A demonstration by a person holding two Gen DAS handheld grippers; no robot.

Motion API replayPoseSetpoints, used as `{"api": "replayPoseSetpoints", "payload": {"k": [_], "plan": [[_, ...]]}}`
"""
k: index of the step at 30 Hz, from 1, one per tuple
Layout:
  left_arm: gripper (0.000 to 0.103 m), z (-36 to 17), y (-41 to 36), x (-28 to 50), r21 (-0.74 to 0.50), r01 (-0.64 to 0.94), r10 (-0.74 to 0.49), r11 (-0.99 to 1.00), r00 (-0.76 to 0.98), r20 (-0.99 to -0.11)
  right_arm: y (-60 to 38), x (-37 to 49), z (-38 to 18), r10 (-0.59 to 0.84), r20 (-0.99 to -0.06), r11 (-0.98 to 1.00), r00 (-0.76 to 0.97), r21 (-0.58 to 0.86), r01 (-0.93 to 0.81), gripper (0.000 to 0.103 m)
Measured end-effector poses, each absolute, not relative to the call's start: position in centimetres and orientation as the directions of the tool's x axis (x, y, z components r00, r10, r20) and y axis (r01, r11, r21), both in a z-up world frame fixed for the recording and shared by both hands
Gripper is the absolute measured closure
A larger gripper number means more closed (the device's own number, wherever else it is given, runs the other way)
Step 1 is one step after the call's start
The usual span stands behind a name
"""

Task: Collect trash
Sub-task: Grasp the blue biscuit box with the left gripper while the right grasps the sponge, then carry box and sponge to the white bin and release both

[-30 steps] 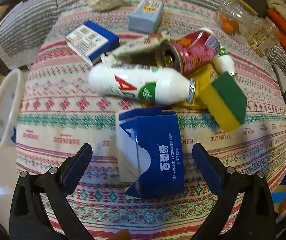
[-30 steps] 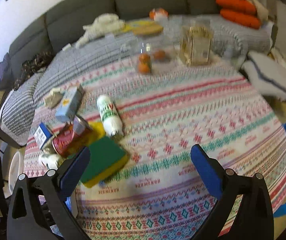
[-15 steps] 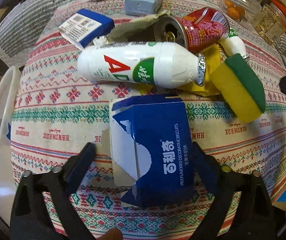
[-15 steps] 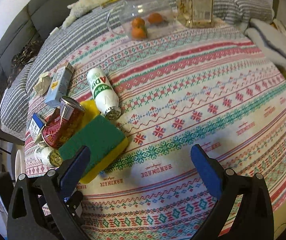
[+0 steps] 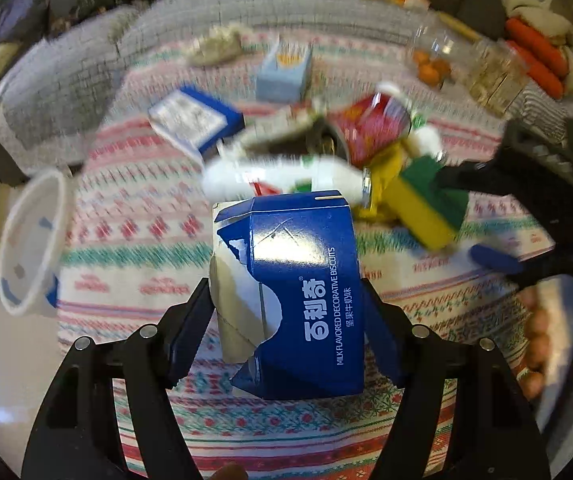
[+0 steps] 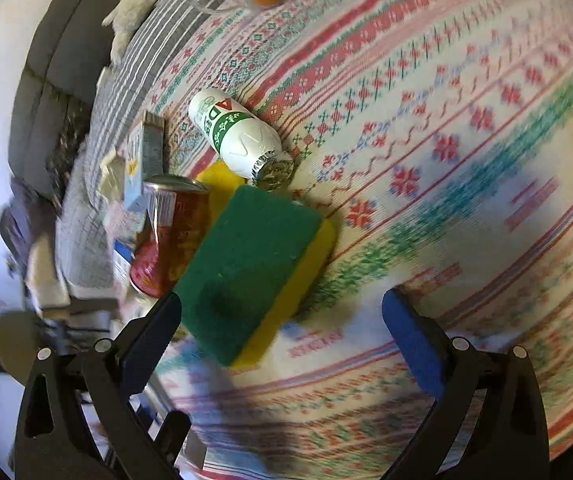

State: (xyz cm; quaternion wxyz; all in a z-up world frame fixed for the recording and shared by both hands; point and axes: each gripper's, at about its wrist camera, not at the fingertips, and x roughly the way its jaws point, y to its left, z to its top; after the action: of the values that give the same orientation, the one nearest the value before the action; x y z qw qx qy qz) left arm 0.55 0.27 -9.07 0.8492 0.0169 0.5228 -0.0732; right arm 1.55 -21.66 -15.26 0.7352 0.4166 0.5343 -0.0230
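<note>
A torn blue biscuit box [image 5: 306,280] sits between the pads of my left gripper [image 5: 286,292]. The jaws are closing, both pads press its sides, and it hangs just above the patterned tablecloth [image 5: 126,240]. Behind it lie a white drink bottle [image 5: 278,172], a red can [image 5: 370,128] and a green-and-yellow sponge [image 5: 426,204]. My right gripper [image 6: 282,332] stands open low over the near end of the sponge [image 6: 246,272], with nothing gripped. In the right wrist view a second white bottle [image 6: 238,136] and the can [image 6: 170,236] lie beyond it.
A white bin [image 5: 30,240] stands off the table's left edge. A small blue box [image 5: 194,120], a light blue carton [image 5: 286,68] and a crumpled tissue [image 5: 218,46] lie farther back. A clear jar with oranges [image 5: 430,64] stands at the back right, with a sofa behind.
My left jaws have narrowed onto the blue biscuit box and lifted it. My right gripper has dropped and rolled down toward the sponge.
</note>
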Motion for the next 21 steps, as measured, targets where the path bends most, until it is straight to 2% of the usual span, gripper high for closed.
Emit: {"api": "replayPoseSetpoints", "payload": {"k": [4,5,6,8,10,12,15,18,21], "plan": [[0.034,-8.2,0.6,0.5,-0.016,0.15,-0.089,0.989,0.496,-0.864,-21.5,2.2,-15.8,0.426,-0.762,0.581,0.487,0.644,0.499,0.007],[0.034,-8.2,0.7,0.6,-0.022,0.149,-0.094,0.989,0.495,-0.864,-21.4,2.3,-15.8,0.43,-0.757,0.573,0.493,0.65,0.498,0.014],[0.034,-8.2,0.8,0.7,-0.029,0.147,-0.098,0.989,0.491,-0.865,-21.4,2.5,-15.9,0.434,-0.754,0.569,0.494,0.654,0.498,0.029],[0.034,-8.3,1.2,0.8,-0.035,0.14,-0.1,0.99,0.491,-0.865,-21.0,2.9,-16.2,0.453,-0.746,0.564,0.488,0.664,0.491,0.046],[0.034,-8.2,1.8,0.8,-0.042,0.133,-0.104,0.99,0.499,-0.861,-21.1,3.0,-16.3,0.464,-0.735,0.556,0.495,0.676,0.483,0.052],[0.034,-7.5,2.6,0.8,-0.059,0.12,-0.113,0.991,0.511,-0.852,-21.3,2.8,-15.7,0.447,-0.735,0.576,0.511,0.673,0.464,0.063],[0.034,-6.4,3.6,0.9,-0.104,0.105,-0.145,0.989,0.541,-0.828,-21.7,2.4,-14.5,0.418,-0.73,0.603,0.541,0.668,0.436,0.069],[0.034,-5.1,4.1,0.9,-0.136,0.111,-0.175,0.985,0.578,-0.797,-22.0,1.9,-12.9,0.369,-0.726,0.655,0.58,0.646,0.392,0.07],[0.034,-3.7,4.2,1.0,-0.118,0.124,-0.169,0.985,0.629,-0.759,-22.3,1.2,-11.2,0.305,-0.716,0.709,0.628,0.611,0.353,0.071]]}}
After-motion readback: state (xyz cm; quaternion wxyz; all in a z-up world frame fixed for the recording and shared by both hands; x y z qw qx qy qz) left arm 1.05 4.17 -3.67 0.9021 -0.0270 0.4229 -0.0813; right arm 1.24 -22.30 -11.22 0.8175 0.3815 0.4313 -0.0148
